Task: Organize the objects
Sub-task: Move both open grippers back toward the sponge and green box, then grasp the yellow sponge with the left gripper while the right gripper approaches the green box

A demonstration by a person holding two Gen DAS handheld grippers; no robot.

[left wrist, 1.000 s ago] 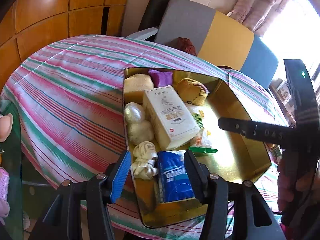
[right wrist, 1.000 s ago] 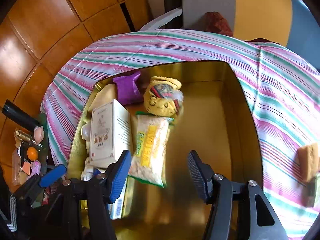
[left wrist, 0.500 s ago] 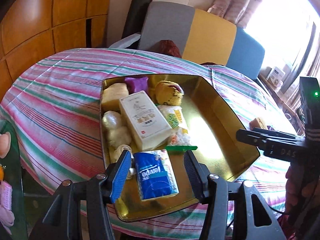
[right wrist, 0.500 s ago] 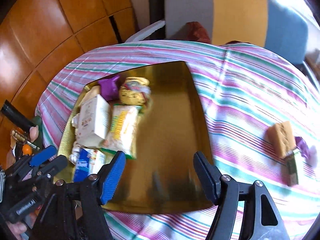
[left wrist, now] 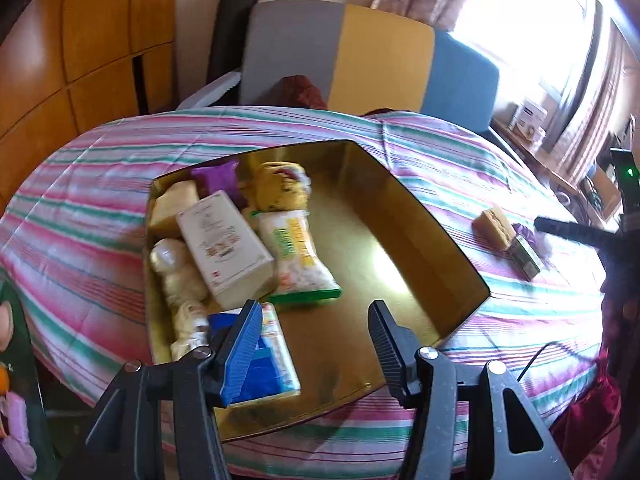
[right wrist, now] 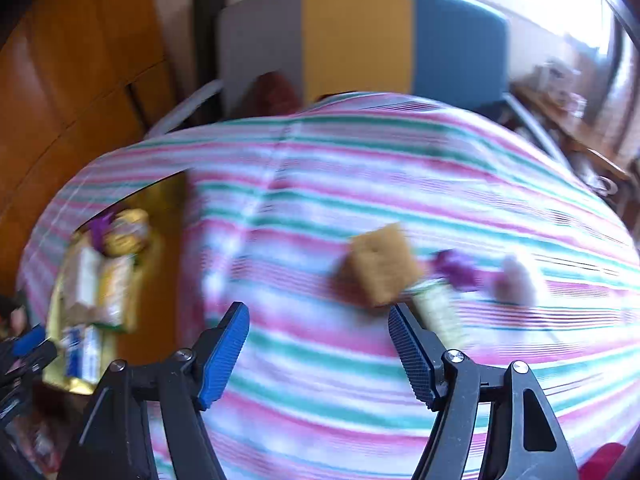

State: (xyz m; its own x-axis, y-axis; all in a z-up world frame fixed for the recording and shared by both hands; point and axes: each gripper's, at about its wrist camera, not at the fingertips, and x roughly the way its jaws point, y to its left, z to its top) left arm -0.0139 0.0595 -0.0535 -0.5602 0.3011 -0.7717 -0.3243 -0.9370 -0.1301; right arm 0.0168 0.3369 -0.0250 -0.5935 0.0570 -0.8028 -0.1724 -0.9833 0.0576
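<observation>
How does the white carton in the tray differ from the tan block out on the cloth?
The white carton lies inside the gold tray, packed against other packets; the tan block sits outside it on the striped tablecloth, next to a small green packet. The carton is printed and looks longer; the block is plain and stubbier. Both are box-shaped, and neither is gripped.

My left hand-held gripper (left wrist: 316, 344) and right hand-held gripper (right wrist: 320, 350): black angular frames, silver screws, ribbed pads, blue on my left fingers (left wrist: 242, 354).
</observation>
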